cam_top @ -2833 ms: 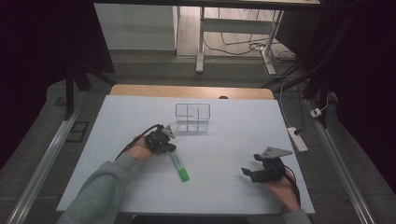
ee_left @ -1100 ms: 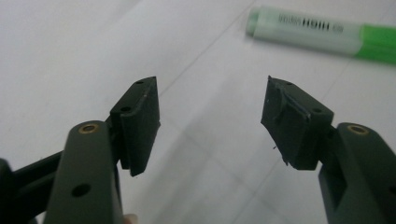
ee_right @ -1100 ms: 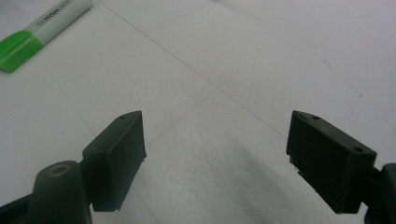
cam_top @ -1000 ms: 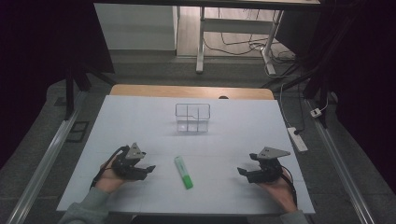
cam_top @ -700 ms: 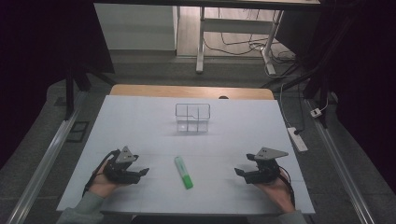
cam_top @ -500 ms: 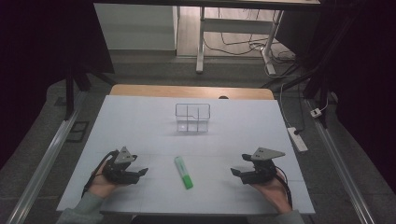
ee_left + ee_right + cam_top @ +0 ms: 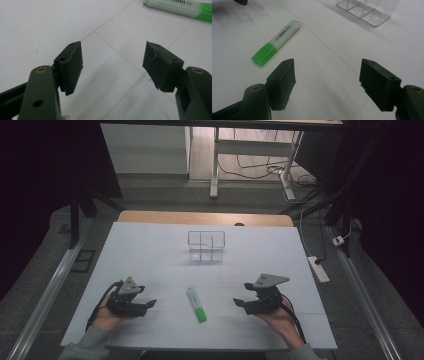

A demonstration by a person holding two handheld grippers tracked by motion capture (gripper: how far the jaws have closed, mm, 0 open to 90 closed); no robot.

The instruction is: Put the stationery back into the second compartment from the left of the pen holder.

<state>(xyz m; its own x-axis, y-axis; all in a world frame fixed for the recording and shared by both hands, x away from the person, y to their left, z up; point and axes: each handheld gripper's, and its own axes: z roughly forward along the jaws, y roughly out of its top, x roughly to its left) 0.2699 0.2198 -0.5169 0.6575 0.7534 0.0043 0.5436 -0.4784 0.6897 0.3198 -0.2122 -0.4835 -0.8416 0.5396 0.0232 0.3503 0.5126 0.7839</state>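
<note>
Although the room beyond is too dark to make out, the high view shows a white worktop (image 7: 150,250) with faint grid lines, and cables on the floor behind it. A green highlighter (image 7: 196,304) lies flat near the front edge, between the left hand-held gripper (image 7: 148,304) and the right hand-held gripper (image 7: 238,303), touching neither. A clear divided box (image 7: 206,246) stands farther back.

In the left gripper view, the jaws stand apart over bare worktop, with the highlighter cut off at the top right corner.

In the right gripper view, the jaws also stand apart; the highlighter's printed lettering appears, and the box is cropped at the top.
</note>
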